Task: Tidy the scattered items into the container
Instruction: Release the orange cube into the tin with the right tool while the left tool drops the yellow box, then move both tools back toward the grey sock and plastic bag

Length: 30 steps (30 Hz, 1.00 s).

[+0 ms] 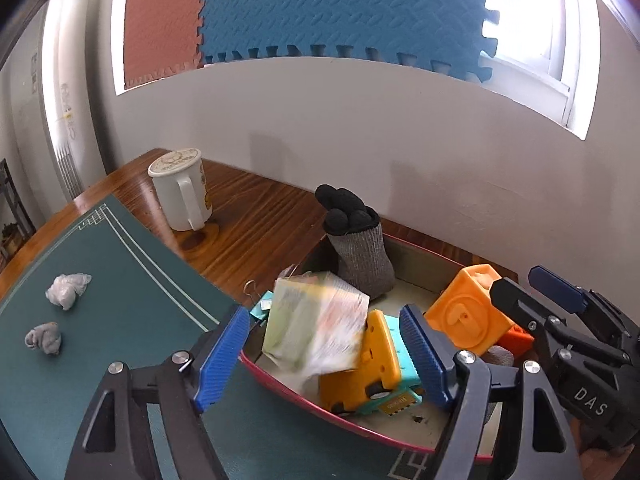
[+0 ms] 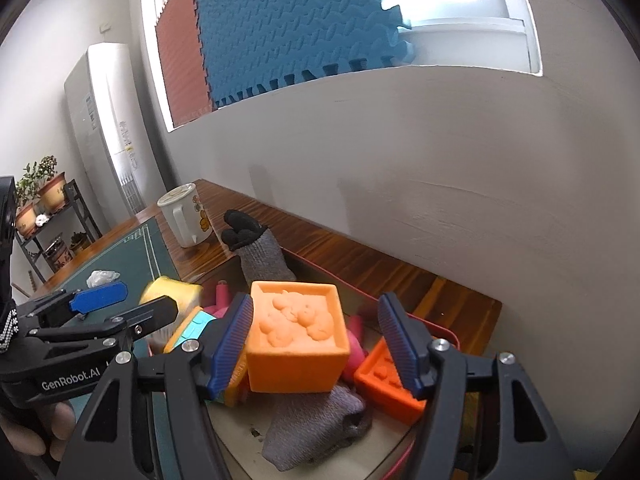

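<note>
Most of the tidying looks done: the red-rimmed container (image 1: 280,376), low in the centre of the left wrist view, already holds a grey glove (image 1: 362,256), an orange cube (image 1: 468,312), a yellow toy truck (image 1: 372,368) and a blurred packet (image 1: 316,320) that appears to be dropping in. The left gripper (image 1: 326,354) stands apart and empty over the container, and the right gripper (image 2: 320,344) is also apart, straddling the cube without visibly pressing it. Two crumpled wads (image 1: 68,290) (image 1: 44,338) remain on the green mat (image 1: 120,280) at the left of that frame, with a white mug (image 1: 182,190) above them.
</note>
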Each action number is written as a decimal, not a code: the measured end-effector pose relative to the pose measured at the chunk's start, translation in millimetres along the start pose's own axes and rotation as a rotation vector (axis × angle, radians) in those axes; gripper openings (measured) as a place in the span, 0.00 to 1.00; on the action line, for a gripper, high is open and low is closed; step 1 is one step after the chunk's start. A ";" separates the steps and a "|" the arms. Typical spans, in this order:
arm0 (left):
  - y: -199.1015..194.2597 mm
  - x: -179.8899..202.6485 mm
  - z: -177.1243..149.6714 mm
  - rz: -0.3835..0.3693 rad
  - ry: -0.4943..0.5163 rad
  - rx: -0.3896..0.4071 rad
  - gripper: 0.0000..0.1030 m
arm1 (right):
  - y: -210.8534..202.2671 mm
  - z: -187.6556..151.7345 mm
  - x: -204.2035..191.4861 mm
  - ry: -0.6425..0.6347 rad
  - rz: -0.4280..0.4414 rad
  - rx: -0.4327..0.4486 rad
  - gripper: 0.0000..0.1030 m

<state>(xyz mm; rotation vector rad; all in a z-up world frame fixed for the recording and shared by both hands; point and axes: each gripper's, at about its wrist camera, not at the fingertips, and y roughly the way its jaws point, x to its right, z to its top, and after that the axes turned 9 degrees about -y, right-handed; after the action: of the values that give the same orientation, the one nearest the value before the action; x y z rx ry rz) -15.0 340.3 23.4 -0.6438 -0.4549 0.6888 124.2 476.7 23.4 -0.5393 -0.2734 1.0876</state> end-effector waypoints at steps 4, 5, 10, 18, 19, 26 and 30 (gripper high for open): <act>-1.5 -5.8 -1.8 0.014 -0.016 0.003 0.77 | -1.4 -0.6 0.6 0.010 0.007 0.001 0.67; -2.8 -8.1 -2.0 0.016 -0.021 0.006 0.77 | -1.7 -0.9 0.0 0.010 0.009 0.001 0.67; -10.4 -20.8 -3.2 0.025 -0.047 0.018 0.77 | -5.3 -3.0 -2.8 0.005 0.004 -0.001 0.67; -18.7 -41.3 -10.8 0.035 -0.085 0.022 0.77 | -17.8 -15.3 4.4 0.013 -0.043 -0.019 0.67; -19.1 -44.3 -12.1 0.035 -0.092 0.020 0.77 | -17.6 -15.9 3.8 0.010 -0.048 -0.021 0.67; -32.2 -69.8 -19.9 0.056 -0.138 0.033 0.77 | 4.5 -5.8 -9.9 -0.038 -0.072 -0.053 0.67; -46.3 -93.6 -24.4 0.085 -0.169 0.056 0.77 | 22.4 10.2 -19.8 -0.049 -0.079 -0.062 0.67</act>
<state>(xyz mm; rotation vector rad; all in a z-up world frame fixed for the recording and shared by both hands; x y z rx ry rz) -45.2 237.5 20.8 -0.5566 -0.5649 0.8383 93.4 469.9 20.8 -0.5536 -0.3693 1.0189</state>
